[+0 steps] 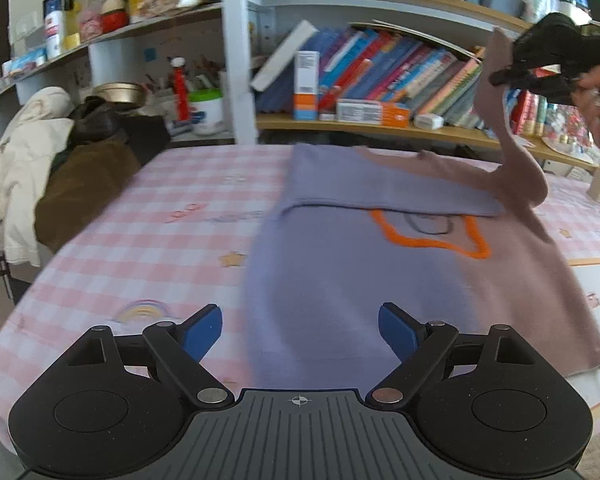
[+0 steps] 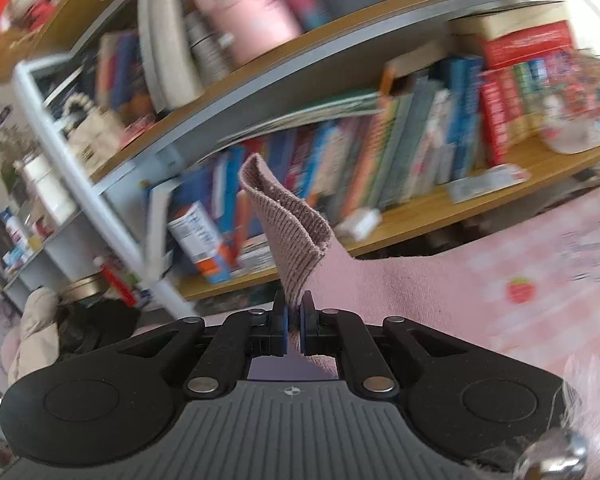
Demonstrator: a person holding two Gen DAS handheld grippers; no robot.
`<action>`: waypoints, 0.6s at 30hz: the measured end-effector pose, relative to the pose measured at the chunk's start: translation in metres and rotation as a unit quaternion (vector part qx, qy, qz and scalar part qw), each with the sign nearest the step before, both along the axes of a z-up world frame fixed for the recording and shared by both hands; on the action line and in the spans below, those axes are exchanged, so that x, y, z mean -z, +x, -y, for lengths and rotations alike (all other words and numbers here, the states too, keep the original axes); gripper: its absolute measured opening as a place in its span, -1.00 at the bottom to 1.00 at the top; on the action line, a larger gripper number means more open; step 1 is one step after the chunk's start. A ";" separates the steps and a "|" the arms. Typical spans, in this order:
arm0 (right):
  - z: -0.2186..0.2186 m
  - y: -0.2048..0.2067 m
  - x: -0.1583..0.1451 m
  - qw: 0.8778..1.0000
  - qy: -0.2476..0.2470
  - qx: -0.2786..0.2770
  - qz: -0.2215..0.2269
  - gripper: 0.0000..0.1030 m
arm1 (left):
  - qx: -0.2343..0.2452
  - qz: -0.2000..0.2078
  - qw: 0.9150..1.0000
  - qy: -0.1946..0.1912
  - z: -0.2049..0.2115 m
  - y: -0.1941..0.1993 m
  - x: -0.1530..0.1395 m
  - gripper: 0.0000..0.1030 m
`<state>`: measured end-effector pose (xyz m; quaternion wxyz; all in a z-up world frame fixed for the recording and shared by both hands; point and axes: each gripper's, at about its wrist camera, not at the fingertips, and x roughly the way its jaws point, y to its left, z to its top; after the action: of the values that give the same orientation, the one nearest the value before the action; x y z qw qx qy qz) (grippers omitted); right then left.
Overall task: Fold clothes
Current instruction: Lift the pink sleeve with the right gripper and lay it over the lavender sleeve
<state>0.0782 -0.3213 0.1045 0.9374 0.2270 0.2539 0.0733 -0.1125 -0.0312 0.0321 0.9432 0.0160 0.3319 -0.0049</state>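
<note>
Soft daylight; fisheye-bent edges; right view heavily motion-blurred.

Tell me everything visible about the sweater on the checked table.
The sweater is a soft knit, lilac on one half and dusty pink on the other, with an orange outlined shape on the chest. It lies flat on the pink checked tablecloth, its lilac sleeve folded across the top. The pink sleeve is lifted off the table, its ribbed cuff pinched in the right gripper. The left gripper hangs open, touching nothing.
</note>
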 end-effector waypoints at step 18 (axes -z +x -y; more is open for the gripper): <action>-0.142 0.052 0.085 0.987 -0.086 -0.046 -0.125 -0.37 | -0.043 -0.005 0.999 -0.002 -0.095 -0.016 0.006 0.71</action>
<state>0.1300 -0.1795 0.0195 0.9099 0.1406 0.3849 0.0653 -0.1282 0.0636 0.0263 0.9408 -0.0004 0.3371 0.0347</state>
